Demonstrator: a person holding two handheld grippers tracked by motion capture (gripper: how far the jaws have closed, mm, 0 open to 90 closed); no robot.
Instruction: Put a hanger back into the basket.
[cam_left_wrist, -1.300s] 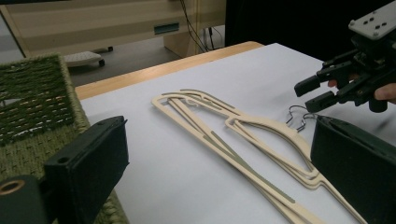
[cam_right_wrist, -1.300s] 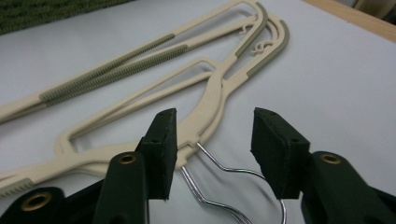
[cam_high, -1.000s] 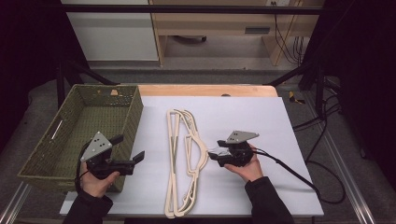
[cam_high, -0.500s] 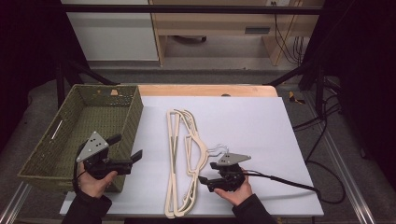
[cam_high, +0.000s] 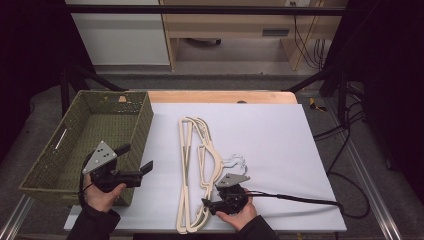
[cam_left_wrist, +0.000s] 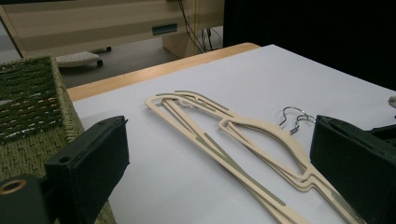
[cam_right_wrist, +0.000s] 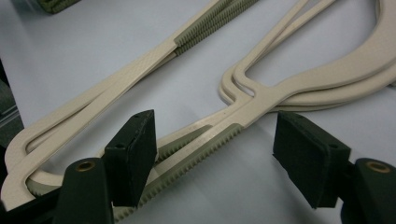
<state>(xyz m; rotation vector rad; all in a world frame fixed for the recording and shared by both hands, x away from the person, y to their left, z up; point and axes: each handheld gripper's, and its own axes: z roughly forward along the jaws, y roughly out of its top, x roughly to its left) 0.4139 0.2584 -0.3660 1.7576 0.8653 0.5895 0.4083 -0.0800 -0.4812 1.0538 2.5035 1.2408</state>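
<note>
**Right gripper drops to the hangers' near end**

Since a second ago, the right gripper (cam_high: 209, 204) has moved from beside the cream plastic coat hangers (cam_high: 192, 165) down to their near end, jaws spread wide astride a ribbed arm, gripping nothing. The left gripper (cam_high: 139, 164) hovers wide open and empty beside the green woven basket (cam_high: 45, 172). The hangers lie stacked mid-table on the white tabletop (cam_high: 280, 140).

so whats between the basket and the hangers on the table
Only bare white table: the high view shows an open strip between the green basket and the cream hangers. The left gripper hangs over its near end.
</note>
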